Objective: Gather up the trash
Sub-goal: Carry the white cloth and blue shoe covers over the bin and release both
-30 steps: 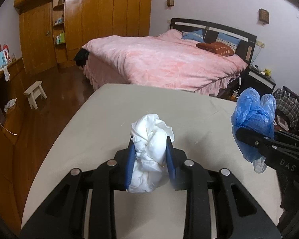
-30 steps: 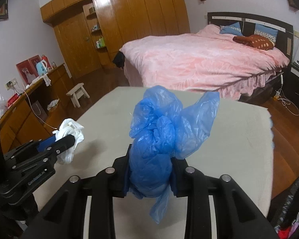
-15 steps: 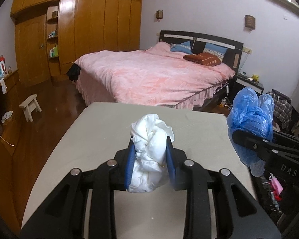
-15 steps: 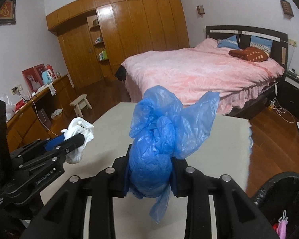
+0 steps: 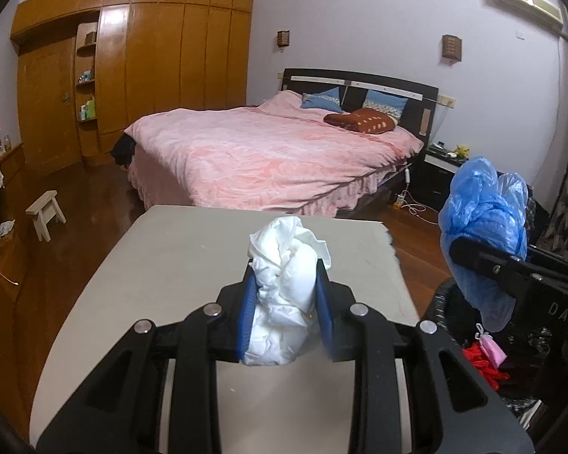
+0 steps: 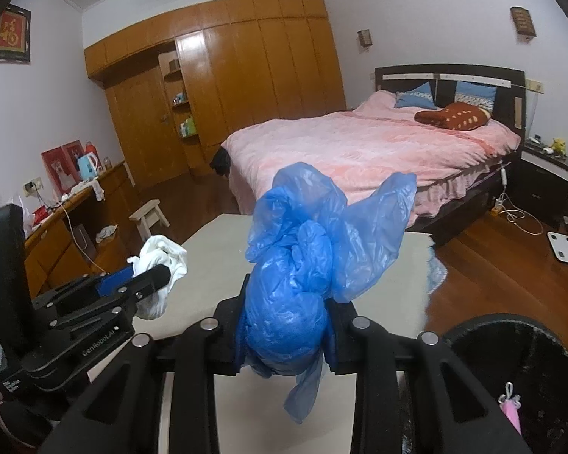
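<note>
My left gripper [image 5: 285, 268] is shut on a crumpled white paper wad [image 5: 284, 265], held above the beige table [image 5: 163, 265]. In the right wrist view that same white wad [image 6: 159, 261] shows at the left, between the left gripper's fingers. My right gripper [image 6: 286, 283] is shut on a bunched blue plastic bag [image 6: 306, 249], whose loose ends stick up and hang below the fingers. In the left wrist view the blue bag [image 5: 481, 223] hangs at the right, above the rim of a black trash bin [image 5: 447, 302]. The bin [image 6: 511, 344] sits low right of the table, with pink and red scraps inside.
A bed with a pink cover [image 5: 265, 151] stands beyond the table. Wooden wardrobes [image 5: 151, 60] line the back wall. A small stool [image 5: 45, 208] and a long wooden counter [image 6: 49, 238] are on the left. A black nightstand [image 6: 545, 174], cables and a white scale [image 6: 566, 247] lie right.
Both grippers have risen and pulled back toward the table's right side, each still holding its trash. The bin has come into view at the lower right.
</note>
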Tool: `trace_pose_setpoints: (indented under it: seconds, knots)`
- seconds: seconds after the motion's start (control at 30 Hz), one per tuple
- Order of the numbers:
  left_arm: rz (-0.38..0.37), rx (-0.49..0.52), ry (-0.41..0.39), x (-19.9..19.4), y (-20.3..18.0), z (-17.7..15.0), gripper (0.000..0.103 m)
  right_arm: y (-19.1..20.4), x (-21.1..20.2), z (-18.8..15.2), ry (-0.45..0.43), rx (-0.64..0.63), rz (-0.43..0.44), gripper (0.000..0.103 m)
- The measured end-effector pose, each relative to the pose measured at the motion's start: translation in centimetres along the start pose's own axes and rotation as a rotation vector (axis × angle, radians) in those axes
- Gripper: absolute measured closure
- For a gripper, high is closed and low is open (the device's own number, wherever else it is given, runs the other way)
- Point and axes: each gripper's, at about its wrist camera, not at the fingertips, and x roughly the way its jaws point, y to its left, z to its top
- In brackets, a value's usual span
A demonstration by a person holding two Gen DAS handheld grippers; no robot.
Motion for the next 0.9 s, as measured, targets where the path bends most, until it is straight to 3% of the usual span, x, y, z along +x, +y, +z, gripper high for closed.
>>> trace_pose_setpoints:
  seconds: [0.9]
  knots:
    - [-0.146, 0.104, -0.068, -6.3, -10.9, -0.8, 0.075, -4.1, -11.4, -3.0, -0.096, 0.04, -0.098, 0.071]
